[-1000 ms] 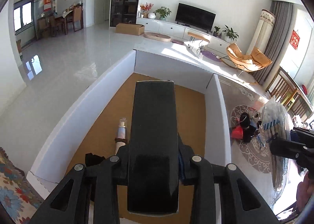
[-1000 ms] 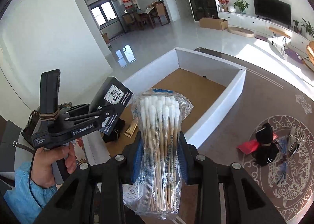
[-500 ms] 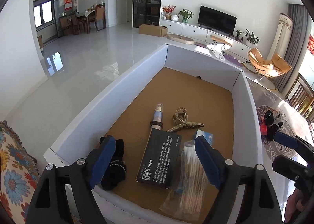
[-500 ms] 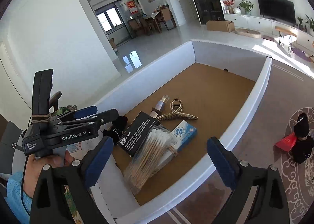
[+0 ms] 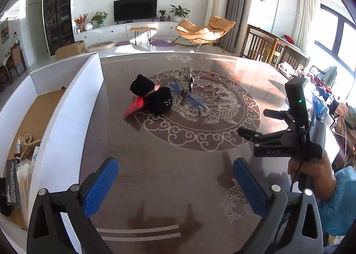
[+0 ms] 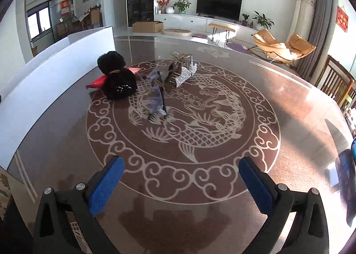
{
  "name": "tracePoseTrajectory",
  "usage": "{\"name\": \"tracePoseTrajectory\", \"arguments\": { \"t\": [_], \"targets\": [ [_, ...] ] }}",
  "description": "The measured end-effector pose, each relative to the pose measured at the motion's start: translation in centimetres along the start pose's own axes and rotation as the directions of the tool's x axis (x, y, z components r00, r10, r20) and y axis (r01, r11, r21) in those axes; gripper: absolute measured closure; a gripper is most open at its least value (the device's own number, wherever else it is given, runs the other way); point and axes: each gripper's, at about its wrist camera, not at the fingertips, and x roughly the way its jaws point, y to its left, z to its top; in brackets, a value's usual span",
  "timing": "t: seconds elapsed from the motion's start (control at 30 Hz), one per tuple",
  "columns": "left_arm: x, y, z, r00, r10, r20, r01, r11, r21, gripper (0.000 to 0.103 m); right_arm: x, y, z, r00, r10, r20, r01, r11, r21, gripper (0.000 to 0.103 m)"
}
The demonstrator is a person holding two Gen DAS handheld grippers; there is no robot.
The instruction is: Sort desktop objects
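1. White box (image 5: 66, 107) sat at left on the table (image 5: 178, 176), holding cotton swabs (image 5: 22, 178) and a black carton (image 5: 11, 185).
2. Unsorted pile lay far centre: black pouch (image 6: 118, 76), red packet (image 6: 98, 81), silver clip (image 6: 181, 69).
3. My left gripper (image 5: 175, 185) was opening, jaws wide, nothing between.
4. My right gripper (image 6: 181, 185) was also opening, empty, near the table's edge.

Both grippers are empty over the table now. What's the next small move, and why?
Probably ease the right gripper forward toward the pile at the table's centre, aiming at the black bundle nearest the box. Its fingers stand wide with nothing between them, the pile is unsorted, and bare tabletop lies between it and the pile. The left gripper, also open and empty, could follow.
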Motion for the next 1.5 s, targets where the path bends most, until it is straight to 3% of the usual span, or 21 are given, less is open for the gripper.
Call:
{"name": "tracePoseTrajectory", "arguments": {
  "t": [0.17, 0.27, 0.33, 0.4, 0.47, 0.6, 0.83, 1.5],
  "targets": [
    [6.8, -1.9, -0.8, 0.996, 0.034, -0.083, -0.037, 0.998, -0.041, 0.000, 0.1, -5.2, -3.0, 1.000, -0.010, -0.024, 0.013, 0.993, 0.117, 0.000],
    [8.4, -1.8, -0.7, 0.996, 0.041, -0.083, -0.048, 0.995, -0.090, 0.000, 0.5, -5.0, -3.0, 1.000, -0.001, -0.018, 0.003, 0.991, 0.132, 0.000],
    [9.1, -1.9, -0.6, 0.994, 0.066, -0.083, -0.072, 0.994, -0.082, 0.000, 0.8, -4.8, -2.9, 1.000, 0.015, -0.022, -0.012, 0.990, 0.138, 0.000],
    [9.7, -1.9, -0.7, 0.993, 0.086, -0.086, -0.092, 0.993, -0.067, 0.000, 1.2, -3.9, -3.0, 0.998, -0.017, -0.059, 0.025, 0.992, 0.126, 0.000],
    [9.9, -1.5, -0.8, 0.993, 0.068, -0.093, -0.076, 0.993, -0.086, 0.000, 1.9, -3.6, -3.1, 0.994, -0.033, -0.102, 0.046, 0.991, 0.122, 0.000],
    [9.9, -1.0, -1.0, 0.994, 0.067, -0.082, -0.077, 0.990, -0.122, 0.000, 2.1, -3.7, -3.3, 0.994, -0.043, -0.104, 0.055, 0.991, 0.121, 0.000],
    [10.6, -2.1, -0.8, 0.983, 0.136, -0.120, -0.144, 0.988, -0.057, 0.000, 2.2, -3.7, -3.3, 0.994, -0.043, -0.104, 0.055, 0.991, 0.121, 0.000],
    [10.6, -2.1, -1.0, 0.984, 0.131, -0.118, -0.138, 0.989, -0.053, 0.000, 2.1, -3.7, -3.3, 0.994, -0.043, -0.105, 0.055, 0.991, 0.120, 0.000]
  ]
}}
